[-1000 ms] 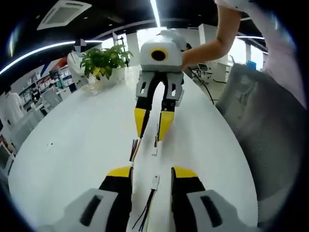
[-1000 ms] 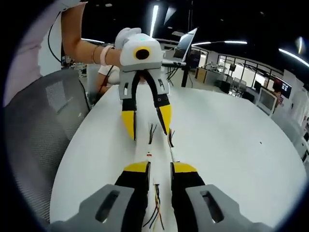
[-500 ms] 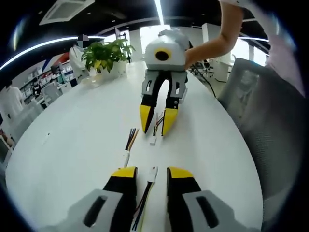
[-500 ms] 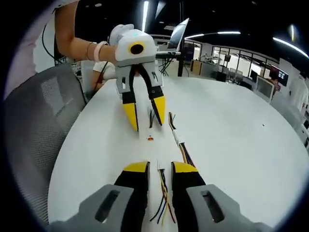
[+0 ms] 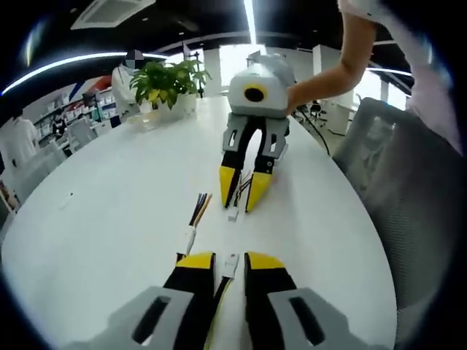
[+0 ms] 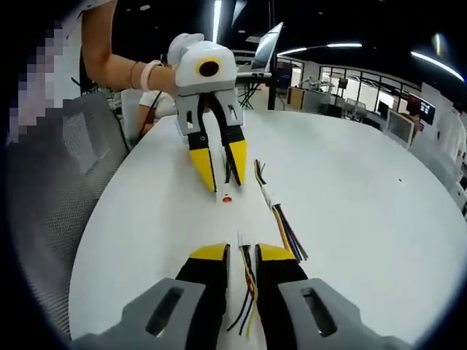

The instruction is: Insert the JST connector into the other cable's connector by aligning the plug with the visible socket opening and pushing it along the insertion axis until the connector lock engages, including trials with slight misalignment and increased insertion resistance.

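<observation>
A: Left gripper (image 5: 231, 260)?
B: Closing narrow around white connector (image 5: 231, 264), lying on counter (image 5: 109, 204).
A: Right gripper (image 6: 241, 251)?
B: Straddling cable wires (image 6: 246, 281), narrow; grip unclear. Third cable (image 5: 194, 219) lying beside.

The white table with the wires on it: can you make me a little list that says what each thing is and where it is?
table: white, oval
left gripper: jaws nearly closed around a white connector and its wires
right gripper: jaws nearly closed around coloured wires
spare cable: lying loose on the table beside the left gripper
plant: at the table's far end
chair: grey mesh, beside the table
connectors joined: not yet
</observation>
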A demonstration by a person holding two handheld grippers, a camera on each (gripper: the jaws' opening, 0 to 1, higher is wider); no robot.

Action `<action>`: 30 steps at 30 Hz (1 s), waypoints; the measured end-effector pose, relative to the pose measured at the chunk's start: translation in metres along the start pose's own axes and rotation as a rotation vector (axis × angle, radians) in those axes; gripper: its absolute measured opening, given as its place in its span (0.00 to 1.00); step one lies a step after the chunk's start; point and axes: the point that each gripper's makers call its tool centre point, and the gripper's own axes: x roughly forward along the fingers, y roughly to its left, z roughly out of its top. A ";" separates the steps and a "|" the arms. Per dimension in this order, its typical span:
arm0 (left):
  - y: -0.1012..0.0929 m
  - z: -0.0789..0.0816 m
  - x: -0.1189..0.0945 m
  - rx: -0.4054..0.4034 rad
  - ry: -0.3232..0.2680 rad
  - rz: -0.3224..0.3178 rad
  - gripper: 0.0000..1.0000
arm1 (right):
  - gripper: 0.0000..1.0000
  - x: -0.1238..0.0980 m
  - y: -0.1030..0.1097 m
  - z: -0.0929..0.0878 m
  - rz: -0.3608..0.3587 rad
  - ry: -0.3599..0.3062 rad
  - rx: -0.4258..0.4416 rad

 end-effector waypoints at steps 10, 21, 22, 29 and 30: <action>-0.002 -0.003 0.004 -0.008 -0.012 -0.006 0.06 | 0.10 0.002 -0.001 0.001 -0.003 -0.022 0.016; -0.005 -0.006 0.006 0.000 -0.019 -0.017 0.03 | 0.07 0.002 -0.002 0.002 -0.003 -0.044 0.015; -0.004 -0.006 0.006 -0.001 -0.021 -0.017 0.03 | 0.07 0.002 -0.002 0.002 -0.004 -0.044 0.016; -0.004 -0.006 0.006 -0.021 -0.038 -0.017 0.02 | 0.05 0.004 -0.003 0.003 -0.011 -0.059 0.024; -0.004 -0.006 0.006 -0.023 -0.043 -0.017 0.02 | 0.05 0.004 -0.003 0.003 -0.008 -0.060 0.026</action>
